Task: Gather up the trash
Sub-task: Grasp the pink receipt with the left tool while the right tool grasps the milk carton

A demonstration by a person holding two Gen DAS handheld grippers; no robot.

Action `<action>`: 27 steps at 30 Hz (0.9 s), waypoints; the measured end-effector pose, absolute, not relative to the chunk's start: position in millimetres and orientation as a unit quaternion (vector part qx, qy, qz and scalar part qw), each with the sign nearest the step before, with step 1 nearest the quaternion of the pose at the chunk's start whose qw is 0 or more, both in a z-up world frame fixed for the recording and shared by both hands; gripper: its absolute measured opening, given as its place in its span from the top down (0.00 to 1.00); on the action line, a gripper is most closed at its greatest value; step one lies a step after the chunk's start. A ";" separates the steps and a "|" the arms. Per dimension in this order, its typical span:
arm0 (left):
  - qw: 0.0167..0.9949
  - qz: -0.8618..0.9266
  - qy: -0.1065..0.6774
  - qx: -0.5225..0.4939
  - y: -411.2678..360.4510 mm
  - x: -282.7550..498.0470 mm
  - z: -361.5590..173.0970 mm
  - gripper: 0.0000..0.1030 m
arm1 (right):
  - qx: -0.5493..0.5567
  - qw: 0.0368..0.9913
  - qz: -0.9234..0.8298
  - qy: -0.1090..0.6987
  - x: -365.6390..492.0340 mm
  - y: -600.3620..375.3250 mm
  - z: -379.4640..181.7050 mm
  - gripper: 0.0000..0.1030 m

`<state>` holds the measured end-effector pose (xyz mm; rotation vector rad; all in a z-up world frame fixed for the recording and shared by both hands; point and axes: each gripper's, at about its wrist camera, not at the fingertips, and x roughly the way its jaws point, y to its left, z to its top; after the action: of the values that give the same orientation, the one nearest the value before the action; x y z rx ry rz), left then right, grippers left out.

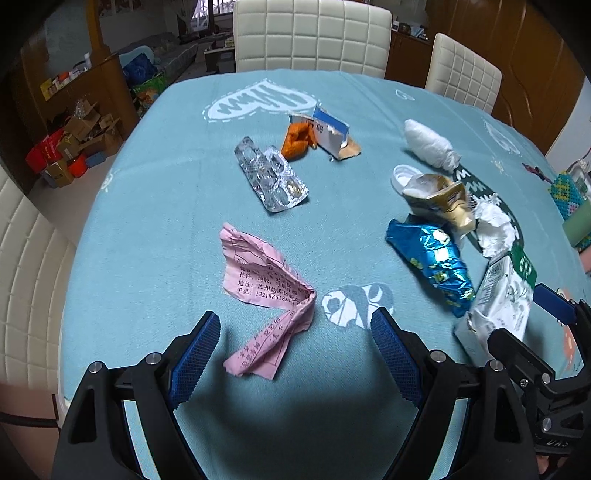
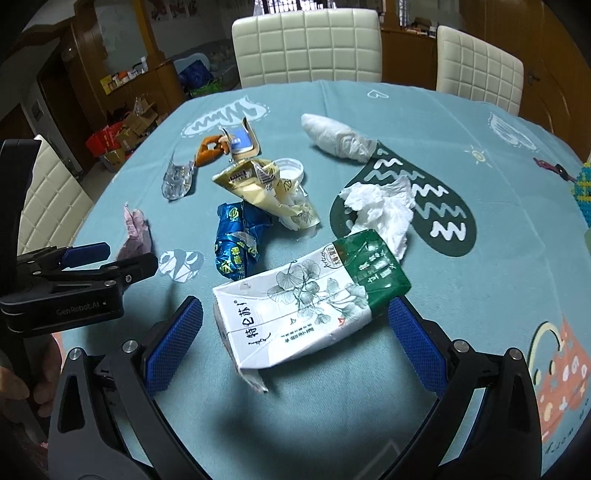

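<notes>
Trash lies scattered on a table with a blue cloth [image 1: 166,206]. My left gripper [image 1: 295,332] is open, its fingers on either side of the near end of a crumpled pink paper slip [image 1: 266,291]. My right gripper [image 2: 295,325] is open around a flattened white-and-green carton [image 2: 310,299], which also shows in the left wrist view [image 1: 502,302]. Other trash: a blue foil wrapper [image 2: 236,240], a crushed yellow cup [image 2: 266,188], white tissue [image 2: 384,210], a white bundle [image 2: 336,138], blister packs [image 1: 273,177], an orange wrapper [image 1: 297,138] and a torn blue box [image 1: 332,134].
White padded chairs [image 1: 314,35] stand at the far side and on the left [image 1: 26,280]. Cardboard boxes [image 1: 77,144] lie on the floor to the left. A beaded object [image 1: 567,194] sits at the table's right edge.
</notes>
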<state>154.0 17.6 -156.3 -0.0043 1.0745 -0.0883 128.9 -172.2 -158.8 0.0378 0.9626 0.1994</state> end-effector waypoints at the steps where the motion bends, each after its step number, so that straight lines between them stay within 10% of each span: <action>1: 0.857 -0.042 0.513 -0.002 17.6 155.4 -158.3 0.21 | 0.019 0.880 0.095 0.464 130.7 -172.5 -160.5 0.03; 18: 0.866 -0.041 0.498 0.023 7.8 166.1 -171.3 0.23 | 0.004 0.875 0.090 0.476 132.1 -172.7 -170.7 0.22; 23: 0.874 -0.044 0.482 0.031 7.9 160.9 -165.8 0.80 | -0.002 0.877 0.088 0.472 123.6 -172.8 -169.0 0.31; 27: 0.877 -0.056 0.478 0.016 11.8 154.7 -158.4 0.91 | -0.015 0.880 0.084 0.467 117.5 -173.8 -164.4 0.33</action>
<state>154.7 11.8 -158.4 0.0331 0.9966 -0.1171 117.5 -173.8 -164.4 -0.0315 0.9726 0.1754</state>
